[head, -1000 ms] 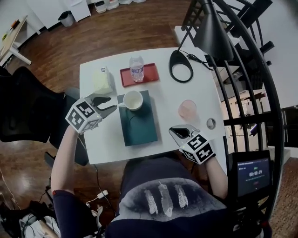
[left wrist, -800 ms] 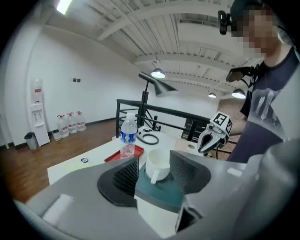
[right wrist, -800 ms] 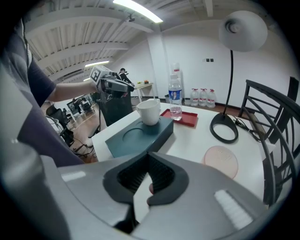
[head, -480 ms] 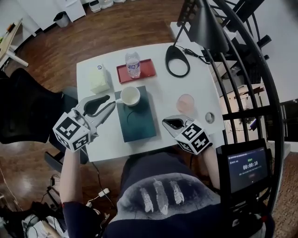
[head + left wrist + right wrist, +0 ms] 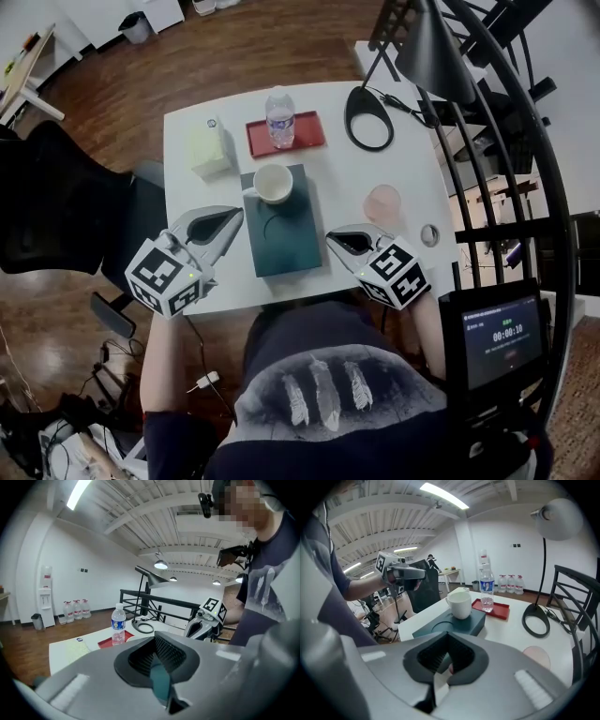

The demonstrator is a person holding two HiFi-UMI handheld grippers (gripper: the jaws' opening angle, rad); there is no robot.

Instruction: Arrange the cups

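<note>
Closest to me, both grippers hang at the near edge of the table, one on each side of the dark green box.

My left gripper is clenched. In the left gripper view its pads meet with nothing between them. It sits above the table's near left corner, tips aimed across at the box's left side and tilted a little downward. The marker cube is at the back, and the forearm runs down toward the body.

My right gripper is clenched as well and empty; the right gripper view shows its jaws pressed together. It hovers just beside the box's near right corner, pointing down and away toward the box, with the wrist tucked in at the table edge.

The cup stands upright on the far left corner of the box, handle to the left. It is apart from both grippers, beyond the left one's tips and farther from the right one.

To the right of the box, a pink disc lies on the table, with a small ring near the right edge.

Further out, a yellow block sits toward the far left corner. A bottle stands on a red tray near the far edge, and the lamp base rests at its right.
</note>
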